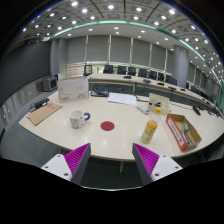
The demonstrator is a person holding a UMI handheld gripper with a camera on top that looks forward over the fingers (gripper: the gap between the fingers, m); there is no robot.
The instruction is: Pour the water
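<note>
Open table (60, 135) stretch ahead; mug (78, 119) left, bottle (149, 131) and box (183, 132) block right

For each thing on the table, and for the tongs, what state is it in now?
tongs: open, holding nothing, short of the table
mug: upright, on the table
yellow bottle: upright, untouched
red coaster: flat, nothing on it
red box: lying flat

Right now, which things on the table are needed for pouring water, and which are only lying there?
For the job: bottle, mug, and the open gripper, holding nothing.

Lying about: red coaster, orange box, brown folder, papers.
</note>
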